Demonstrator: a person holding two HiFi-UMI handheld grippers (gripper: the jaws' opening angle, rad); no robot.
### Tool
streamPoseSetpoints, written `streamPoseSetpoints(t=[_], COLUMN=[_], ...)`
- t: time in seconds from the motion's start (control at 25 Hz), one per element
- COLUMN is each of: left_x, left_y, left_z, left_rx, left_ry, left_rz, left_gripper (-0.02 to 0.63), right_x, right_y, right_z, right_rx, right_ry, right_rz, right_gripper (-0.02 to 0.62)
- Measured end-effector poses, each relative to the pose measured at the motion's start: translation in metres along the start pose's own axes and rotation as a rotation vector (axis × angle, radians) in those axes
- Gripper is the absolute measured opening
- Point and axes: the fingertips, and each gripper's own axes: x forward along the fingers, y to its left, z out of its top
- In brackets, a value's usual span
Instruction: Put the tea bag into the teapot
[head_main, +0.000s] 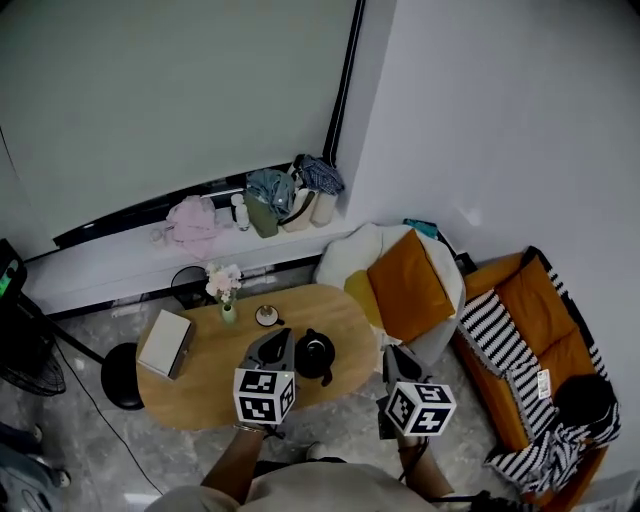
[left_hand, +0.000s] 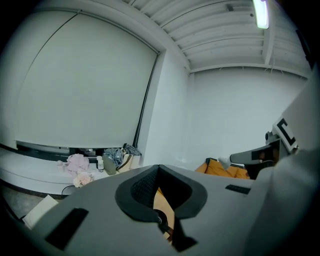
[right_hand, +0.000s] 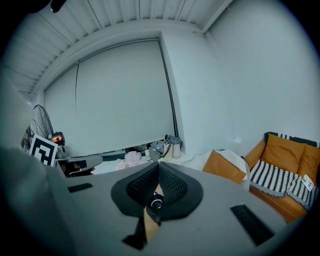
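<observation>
left claw (left_hand: 158, 167) and right claw (right_hand: 159, 164) are shut, empty; open one, find the unseen tea bag, then teapot (head_main: 316, 355)

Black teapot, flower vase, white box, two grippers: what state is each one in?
Left gripper: jaws together, nothing held.
Right gripper: jaws together, nothing held.
Black teapot: upright on the oval wooden table.
Green flower vase: upright.
White box: lying flat.
</observation>
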Motion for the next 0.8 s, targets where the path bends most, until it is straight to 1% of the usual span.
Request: streamPoseSetpoints(t=[0.16,0.24,0.44,0.56,0.8], left_x=[0.013,0.017,0.031,0.037,0.040], left_y=[0.013,0.019,0.034,0.046,0.048], left_z=[0.001,0.001,0.006,0.005,-0.025], left_rx=[-0.004,0.005,0.043,0.029,0.010], left_ry=[0.012,0.020,0.039,0.047,0.116], left_rz=[0.061,0.073,0.053,0.052,0.049], left_gripper=[0.005,0.005,0.005,0.005,0.005], right_x=[0.029,0.042,0.061,0.068,0.078], right_y=[-0.005,0.000,0.010,0.013,0.013], right_z=[0.005,0.005,0.003,-0.002,-0.017], right_rx=[0.020,0.035,0.042,0.036,0.069], right_ry=[0.022,0.028,0.047,0.069,0.109], right_rz=[0.037,0.052,0.042,0.034,0.036], right_gripper=[0.034,0.034,0.034,0.034,0.034])
